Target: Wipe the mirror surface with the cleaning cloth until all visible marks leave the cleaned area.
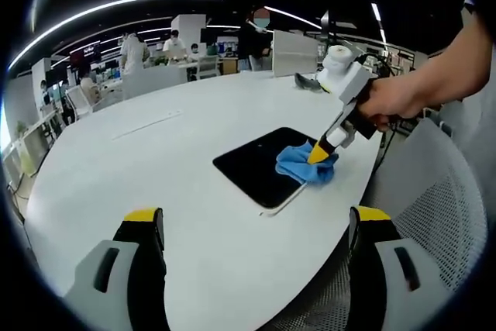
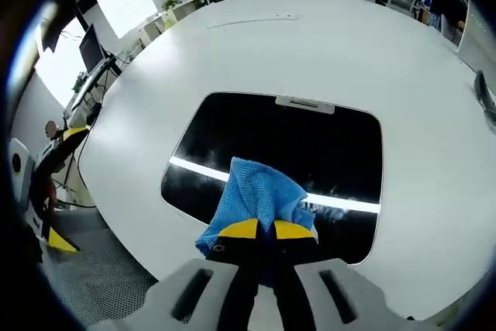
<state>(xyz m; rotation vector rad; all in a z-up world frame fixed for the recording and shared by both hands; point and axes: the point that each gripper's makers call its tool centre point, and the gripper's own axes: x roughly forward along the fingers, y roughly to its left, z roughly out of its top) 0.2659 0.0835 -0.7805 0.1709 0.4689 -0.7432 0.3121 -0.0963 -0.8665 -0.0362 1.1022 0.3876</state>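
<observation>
A dark rectangular mirror point(image 1: 254, 163) point(image 2: 310, 145) lies flat on the white table point(image 1: 155, 176). A blue cleaning cloth point(image 1: 302, 166) point(image 2: 256, 195) rests on the mirror's near-right part. My right gripper point(image 1: 319, 156) point(image 2: 266, 229), held by a hand point(image 1: 391, 102), is shut on the cloth and presses it onto the glass. In the left gripper view my left gripper point(image 1: 256, 226) hangs open over the table's near edge, well short of the mirror, with nothing between its yellow-tipped fingers. A bright light streak reflects across the mirror.
The oval white table point(image 2: 349, 52) spreads wide around the mirror. A mesh chair point(image 1: 442, 207) stands at its right edge. A dark small object point(image 1: 306, 81) lies at the far side. Desks, screens and people fill the background.
</observation>
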